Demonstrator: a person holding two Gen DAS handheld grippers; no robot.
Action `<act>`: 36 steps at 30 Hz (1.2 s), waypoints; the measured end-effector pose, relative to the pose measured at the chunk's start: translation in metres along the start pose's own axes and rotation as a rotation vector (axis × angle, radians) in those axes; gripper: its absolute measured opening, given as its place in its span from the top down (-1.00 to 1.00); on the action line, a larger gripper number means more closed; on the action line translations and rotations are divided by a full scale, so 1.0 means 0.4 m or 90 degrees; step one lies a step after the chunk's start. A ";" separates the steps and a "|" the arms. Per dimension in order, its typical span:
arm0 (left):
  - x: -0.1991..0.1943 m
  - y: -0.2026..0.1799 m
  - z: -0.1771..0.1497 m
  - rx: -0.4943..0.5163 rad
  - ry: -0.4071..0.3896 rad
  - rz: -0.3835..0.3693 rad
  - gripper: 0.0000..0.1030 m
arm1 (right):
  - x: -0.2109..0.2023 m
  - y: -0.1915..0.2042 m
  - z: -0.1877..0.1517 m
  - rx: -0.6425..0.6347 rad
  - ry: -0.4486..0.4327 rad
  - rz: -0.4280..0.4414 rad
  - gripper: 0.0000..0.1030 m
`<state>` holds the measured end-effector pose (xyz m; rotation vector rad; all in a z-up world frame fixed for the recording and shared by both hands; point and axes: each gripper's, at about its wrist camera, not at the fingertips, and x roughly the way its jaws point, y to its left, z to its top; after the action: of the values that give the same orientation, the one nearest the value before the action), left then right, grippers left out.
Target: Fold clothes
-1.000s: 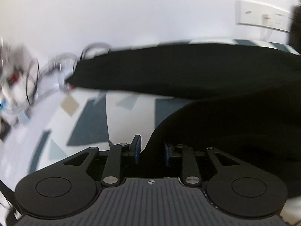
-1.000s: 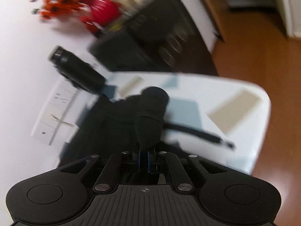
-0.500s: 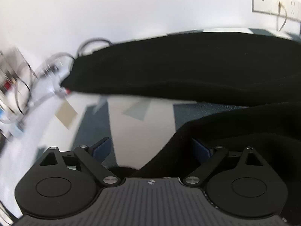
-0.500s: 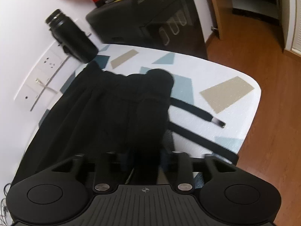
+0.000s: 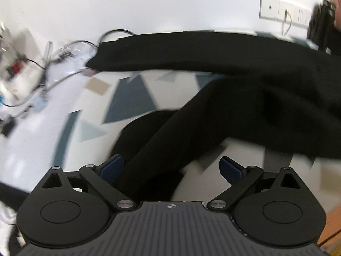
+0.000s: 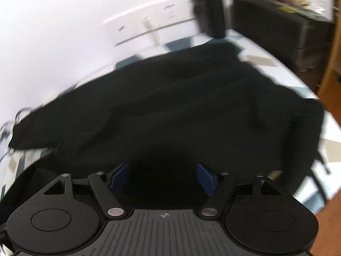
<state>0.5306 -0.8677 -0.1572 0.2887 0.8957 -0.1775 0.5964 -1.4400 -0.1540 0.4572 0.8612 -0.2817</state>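
A black garment (image 5: 245, 81) lies spread over the white table (image 5: 132, 98) with grey and beige shapes. In the left wrist view one black fold runs down between the blue pads of my left gripper (image 5: 171, 167). Its jaws stand wide and are still opening, and the pads do not press the cloth. In the right wrist view the same garment (image 6: 170, 106) fills the middle, blurred. My right gripper (image 6: 163, 178) hovers over it with its jaws opening. Black cloth lies under the gap, and neither blue pad pinches it.
Cables and small parts (image 5: 32, 68) clutter the table's far left. A wall socket strip (image 6: 149, 25) and a black cylinder (image 6: 208, 8) stand at the back. A dark cabinet (image 6: 277, 34) with a red object stands right, beside the wooden floor (image 6: 332, 68).
Both grippers went from shut on black cloth to open and let it go. The right view rolled and swung from the table's end toward the wall. The left view shifted sideways.
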 end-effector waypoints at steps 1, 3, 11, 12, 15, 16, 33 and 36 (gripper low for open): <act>-0.011 -0.004 -0.024 0.015 0.002 0.017 -0.95 | 0.011 0.010 -0.008 -0.014 -0.021 -0.004 -0.31; -0.022 -0.024 -0.069 0.056 -0.007 0.041 -0.95 | 0.035 0.025 -0.026 -0.036 -0.058 -0.017 -0.30; -0.004 0.037 -0.112 -0.043 -0.007 0.141 -0.95 | 0.094 0.067 -0.047 -0.006 0.013 -0.043 -0.26; 0.000 0.056 -0.112 -0.063 -0.007 0.136 -0.95 | 0.094 0.074 -0.049 -0.010 0.012 -0.045 -0.26; 0.022 0.105 -0.107 -0.117 -0.006 0.062 0.00 | 0.097 0.094 -0.057 -0.006 0.018 -0.051 -0.26; 0.025 0.121 -0.103 -0.138 -0.003 0.016 0.55 | 0.095 0.099 -0.059 -0.003 0.021 -0.054 -0.26; 0.101 0.324 0.339 0.062 0.024 0.034 -0.35 | 0.105 0.290 -0.083 0.071 -0.044 0.019 -0.35; 0.267 0.324 0.361 0.092 0.100 0.106 -0.72 | 0.089 0.264 -0.100 0.121 -0.054 -0.009 -0.42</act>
<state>0.7385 -0.7946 -0.1339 0.5155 1.0109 -0.0653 0.6359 -1.3306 -0.1756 0.6115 0.7585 -0.3945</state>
